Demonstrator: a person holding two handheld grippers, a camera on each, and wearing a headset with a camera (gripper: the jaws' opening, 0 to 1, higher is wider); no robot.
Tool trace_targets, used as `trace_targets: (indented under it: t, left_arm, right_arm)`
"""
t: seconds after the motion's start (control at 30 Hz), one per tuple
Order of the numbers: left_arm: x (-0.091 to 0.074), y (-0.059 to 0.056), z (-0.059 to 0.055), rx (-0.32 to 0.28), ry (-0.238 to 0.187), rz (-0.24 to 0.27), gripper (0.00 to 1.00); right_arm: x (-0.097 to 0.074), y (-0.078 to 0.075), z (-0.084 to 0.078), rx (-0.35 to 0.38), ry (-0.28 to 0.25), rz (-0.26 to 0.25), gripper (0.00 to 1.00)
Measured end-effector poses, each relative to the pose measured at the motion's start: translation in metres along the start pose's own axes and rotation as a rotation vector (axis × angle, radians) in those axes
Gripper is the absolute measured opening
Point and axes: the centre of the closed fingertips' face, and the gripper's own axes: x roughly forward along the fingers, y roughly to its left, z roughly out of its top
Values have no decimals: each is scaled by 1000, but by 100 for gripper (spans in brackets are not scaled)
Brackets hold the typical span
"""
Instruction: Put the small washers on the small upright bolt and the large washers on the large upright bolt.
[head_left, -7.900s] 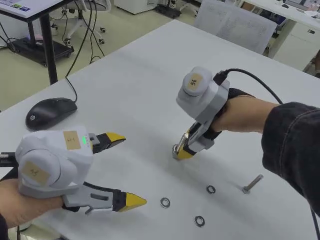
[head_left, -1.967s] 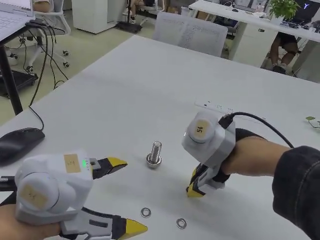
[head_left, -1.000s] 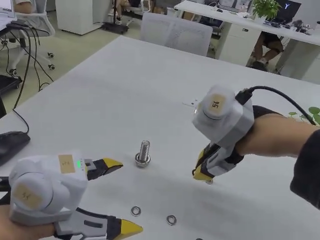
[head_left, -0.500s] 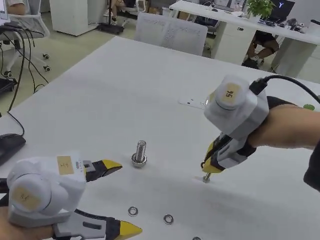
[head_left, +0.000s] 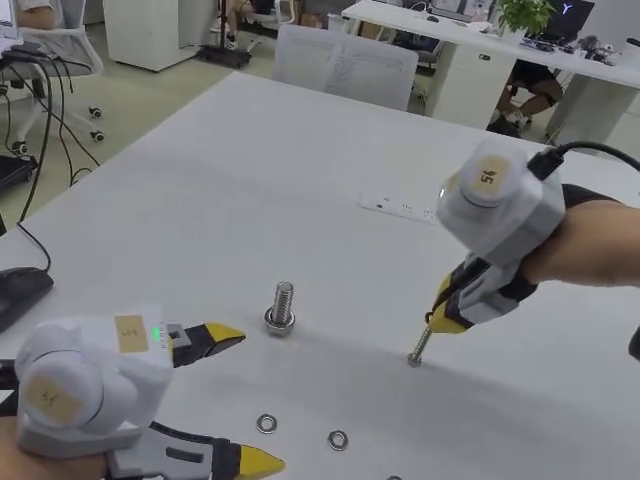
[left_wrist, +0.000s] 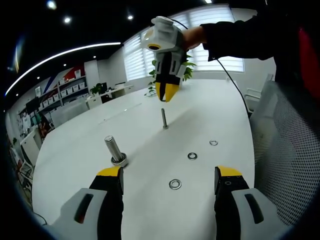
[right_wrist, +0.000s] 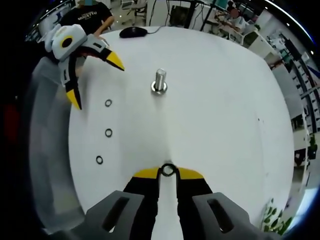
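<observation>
The large bolt (head_left: 281, 306) (left_wrist: 115, 150) (right_wrist: 159, 80) stands upright on its head on the white table (head_left: 250, 180). To its right the small bolt (head_left: 420, 346) (left_wrist: 163, 119) stands on its head, leaning slightly. My right gripper (head_left: 445, 322) (left_wrist: 166, 94) hovers just over its top, jaws a narrow gap apart, and the bolt end (right_wrist: 168, 170) shows between the tips. Three washers (head_left: 266, 424) (head_left: 338, 439) (left_wrist: 175, 184) (right_wrist: 108, 133) lie flat near the front edge. My left gripper (head_left: 240, 400) (left_wrist: 170, 172) (right_wrist: 90, 75) is wide open and holds nothing, low at the front left.
A black mouse (head_left: 15, 290) (right_wrist: 133, 31) lies at the table's left edge. A white power strip (head_left: 400, 209) sits flat farther back. A grey chair (head_left: 345, 65) stands beyond the far edge.
The right gripper brought the small bolt over, set it on its head to the right of the large bolt, and has now risen off it. The left gripper stayed put.
</observation>
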Motion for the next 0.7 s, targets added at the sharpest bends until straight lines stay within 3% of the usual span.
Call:
trace_targets:
  t: [0.23,0.7]
  left_arm:
    - [1,-1,0,-3,1,-2,74]
    - [1,0,-2,-10,7,3,74]
  right_arm:
    - [8,-4,-9,16,19,11,13]
    - [19,-6,-10,20,23,36,13]
